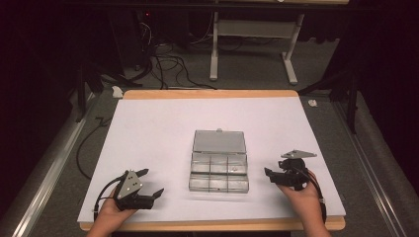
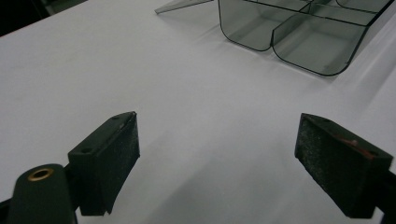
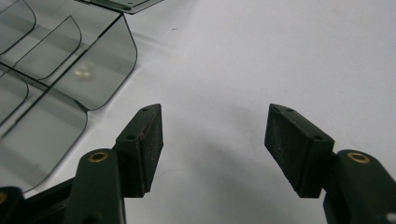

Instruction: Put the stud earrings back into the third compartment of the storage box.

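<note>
Between both released grippers, left (image 1: 152,182), right (image 1: 267,174), sits an open compartment box (image 1: 219,168).

Bare white sheet (image 1: 148,128) rings the open compartment box (image 1: 219,168) (the only obstacle), leaving passage all around.

The hand-held gripper (image 3: 212,149) gapes over white table (image 3: 261,60) beside a clear compartment box (image 3: 70,88).

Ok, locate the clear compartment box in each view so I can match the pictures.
High view: the clear compartment box sits mid-table between the two grippers, lid open and lying flat behind it.
Left gripper view: top right, its rounded corner compartments ahead of the open jaws.
Right gripper view: upper left, beside the left jaw.
Shared landmark: the white table sheet under the box.
</note>
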Motion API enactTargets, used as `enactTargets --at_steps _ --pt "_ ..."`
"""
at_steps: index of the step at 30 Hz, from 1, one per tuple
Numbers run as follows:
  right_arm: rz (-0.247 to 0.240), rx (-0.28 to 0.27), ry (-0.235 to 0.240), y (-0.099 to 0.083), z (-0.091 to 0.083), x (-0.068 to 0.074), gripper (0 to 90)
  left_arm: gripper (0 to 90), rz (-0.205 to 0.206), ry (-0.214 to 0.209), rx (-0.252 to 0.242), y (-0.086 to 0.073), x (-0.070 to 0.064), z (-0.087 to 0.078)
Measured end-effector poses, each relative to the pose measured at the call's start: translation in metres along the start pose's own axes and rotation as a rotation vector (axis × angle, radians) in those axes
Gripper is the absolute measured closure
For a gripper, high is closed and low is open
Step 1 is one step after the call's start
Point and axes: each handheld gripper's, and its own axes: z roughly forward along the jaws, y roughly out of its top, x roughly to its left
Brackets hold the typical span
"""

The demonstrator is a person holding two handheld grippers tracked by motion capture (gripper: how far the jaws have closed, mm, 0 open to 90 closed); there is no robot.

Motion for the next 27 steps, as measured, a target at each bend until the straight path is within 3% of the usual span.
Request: enactTargets --at_steps 2,4,7,10,15,23,27 --pt "0.004 -0.071 -0.012 -0.020 0.001 0.003 39.5 14.6 0.000 -0.002 0.005 0.000 0.000 0.001" --pt "0.020 -0.030 0.012 -0.028 0.004 0.002 36.9 14.5 -0.001 -0.005 0.023 0.001 0.001 0.002" --pt "0.026 -0.068 -0.014 -0.030 -0.001 -0.003 37.3 14.5 0.006 -0.003 0.024 0.001 -0.001 0.003" --pt "0.080 -0.109 -0.011 -0.028 0.000 -0.009 35.6 14.5 0.005 0.003 0.031 0.001 -0.001 0.003" --pt "0.039 -0.160 -0.048 -0.023 -0.002 -0.012 34.8 14.5 0.007 0.010 0.033 0.001 -0.001 0.004" --pt "0.077 -0.148 -0.044 -0.027 -0.005 -0.023 34.4 14.5 0.010 0.009 0.039 0.002 -0.002 0.004" --pt "0.056 -0.143 -0.053 -0.026 -0.004 -0.020 34.2 14.5 0.012 0.008 0.032 0.001 -0.002 0.003"
